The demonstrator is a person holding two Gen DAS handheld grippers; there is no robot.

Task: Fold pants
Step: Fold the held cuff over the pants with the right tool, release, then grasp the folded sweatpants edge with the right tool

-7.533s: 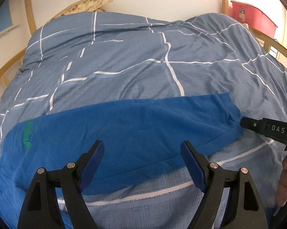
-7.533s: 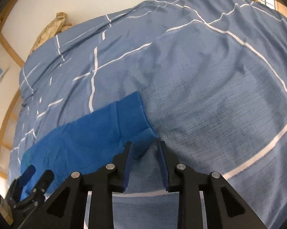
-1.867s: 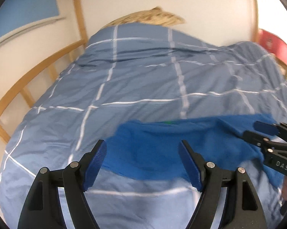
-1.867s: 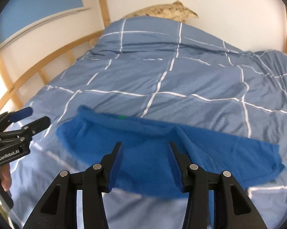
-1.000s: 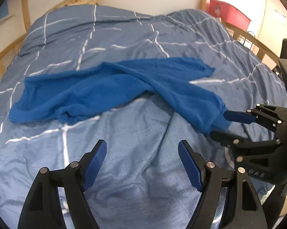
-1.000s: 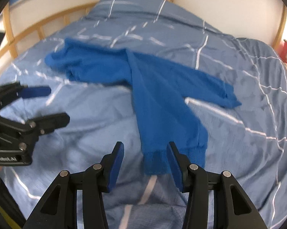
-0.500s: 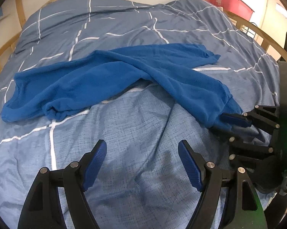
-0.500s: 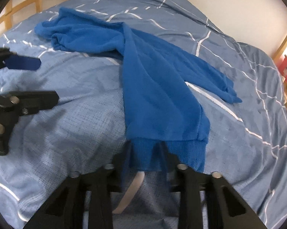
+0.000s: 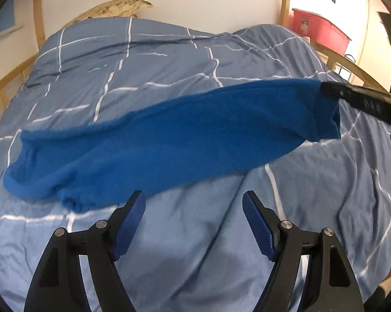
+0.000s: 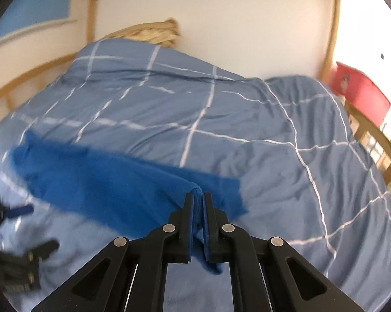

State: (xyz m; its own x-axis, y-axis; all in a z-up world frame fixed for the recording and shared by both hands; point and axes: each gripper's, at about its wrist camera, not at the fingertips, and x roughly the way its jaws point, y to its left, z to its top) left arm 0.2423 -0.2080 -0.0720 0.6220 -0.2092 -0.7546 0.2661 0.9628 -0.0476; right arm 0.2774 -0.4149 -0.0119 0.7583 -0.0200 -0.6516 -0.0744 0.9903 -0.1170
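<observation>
Right wrist view: right tool [image 10: 198, 202] clamps the blue pants [image 10: 112, 179] cuff; left tool [image 9: 194, 208] gapes wide, empty.

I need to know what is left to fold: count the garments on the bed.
1: the blue pants stretch across the bed cover, one leg cuff pinched in the right gripper, the waist end at the left. Nothing else shows, though folds could hide something.

Both wrist views close, angled down; share bed [image 9: 169, 59].
</observation>
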